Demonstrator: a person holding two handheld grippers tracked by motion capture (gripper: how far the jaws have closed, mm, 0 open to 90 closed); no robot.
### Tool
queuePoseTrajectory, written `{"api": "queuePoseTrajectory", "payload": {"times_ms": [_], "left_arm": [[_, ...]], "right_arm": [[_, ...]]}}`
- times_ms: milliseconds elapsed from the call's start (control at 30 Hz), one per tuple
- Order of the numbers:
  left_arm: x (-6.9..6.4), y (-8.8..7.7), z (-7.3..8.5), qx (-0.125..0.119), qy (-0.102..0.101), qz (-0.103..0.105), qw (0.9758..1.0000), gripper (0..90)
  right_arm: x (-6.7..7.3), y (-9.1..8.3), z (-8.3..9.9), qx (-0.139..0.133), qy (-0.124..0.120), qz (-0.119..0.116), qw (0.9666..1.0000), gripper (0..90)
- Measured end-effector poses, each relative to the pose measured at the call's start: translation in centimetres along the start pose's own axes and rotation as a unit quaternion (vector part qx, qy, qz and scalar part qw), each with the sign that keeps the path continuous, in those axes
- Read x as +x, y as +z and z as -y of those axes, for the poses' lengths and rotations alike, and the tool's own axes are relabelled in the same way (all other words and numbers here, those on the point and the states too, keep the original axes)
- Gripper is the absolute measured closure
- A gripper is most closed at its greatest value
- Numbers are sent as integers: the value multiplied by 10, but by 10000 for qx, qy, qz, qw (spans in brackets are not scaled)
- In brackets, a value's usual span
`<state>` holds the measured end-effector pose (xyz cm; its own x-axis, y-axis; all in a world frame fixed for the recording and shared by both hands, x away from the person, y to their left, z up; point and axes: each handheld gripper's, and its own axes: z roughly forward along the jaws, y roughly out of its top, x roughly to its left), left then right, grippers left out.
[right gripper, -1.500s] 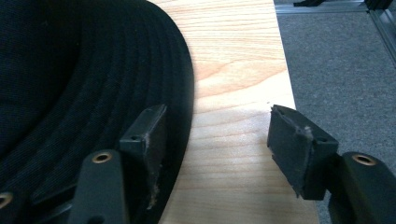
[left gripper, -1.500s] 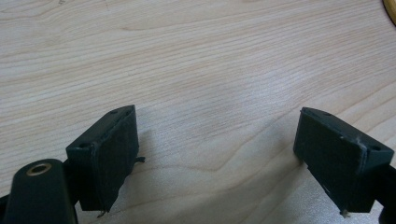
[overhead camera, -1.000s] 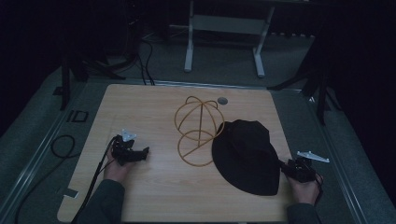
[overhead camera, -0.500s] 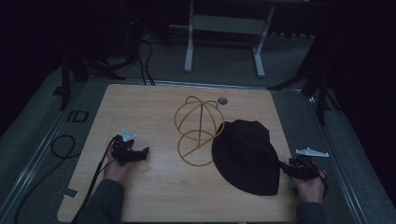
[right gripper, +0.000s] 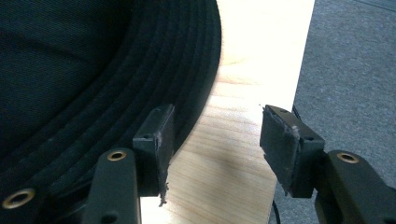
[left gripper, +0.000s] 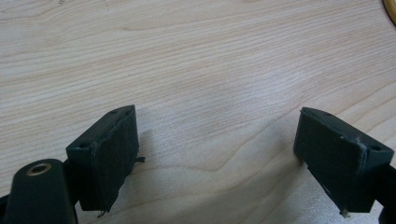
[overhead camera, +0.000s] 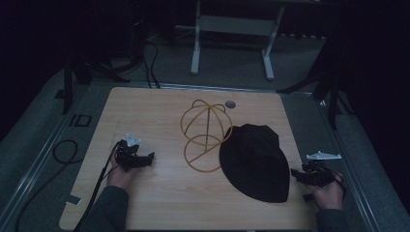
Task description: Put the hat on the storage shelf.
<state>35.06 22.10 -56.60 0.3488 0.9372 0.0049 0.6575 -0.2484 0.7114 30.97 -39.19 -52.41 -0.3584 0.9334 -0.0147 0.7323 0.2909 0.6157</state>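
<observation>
Two claws are mine, and neither has a grip on anything yet, so I judge the job barely begun: the black fabric hat with the stitched brim (overhead camera: 255,162) lies flat on the pale wooden table (overhead camera: 159,104), just beside the golden wire hat stand (overhead camera: 205,133), touching or overlapping its base ring. Getting the hat lifted and, as I read it, set over the stand's domed top is all left to do.

Nearest to me, my right claw (overhead camera: 299,175) sits at the table's right edge, close to the hat's near brim. In the right gripper view its jaws stand wide apart, released, with bare wood between them; the left pad (right gripper: 161,144) sits just against the outer rim of the brim (right gripper: 187,79), though I cannot tell whether it truly touches. The other pad hangs over the table edge, grey floor (right gripper: 355,60) beyond.

My left claw (overhead camera: 145,158) rests on open wood to the left, well apart from the hat. Its jaws are spread wide too, holding nothing, with only grain between them.

Farther off, the stand rises upright near the table's middle.
</observation>
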Motion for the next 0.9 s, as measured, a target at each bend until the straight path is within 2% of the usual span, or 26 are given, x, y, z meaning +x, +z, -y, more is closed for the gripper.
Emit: {"api": "queuePoseTrajectory", "payload": {"times_ms": [333, 467, 633, 900], "left_arm": [[0, 0, 0, 5, 6, -3, 10000, 143], [0, 0, 0, 6, 9, -1, 10000, 143], [0, 0, 0, 0, 7, -3, 10000, 143], [0, 0, 0, -1, 7, -2, 10000, 143]], "right_arm": [[2, -14, -5, 35, -140, -266, 9995, 425], [1, -20, -6, 70, -191, -305, 9993, 426], [2, -26, -7, 185, -292, -346, 9988, 424], [4, -35, -11, 320, -446, -565, 9969, 426]]}}
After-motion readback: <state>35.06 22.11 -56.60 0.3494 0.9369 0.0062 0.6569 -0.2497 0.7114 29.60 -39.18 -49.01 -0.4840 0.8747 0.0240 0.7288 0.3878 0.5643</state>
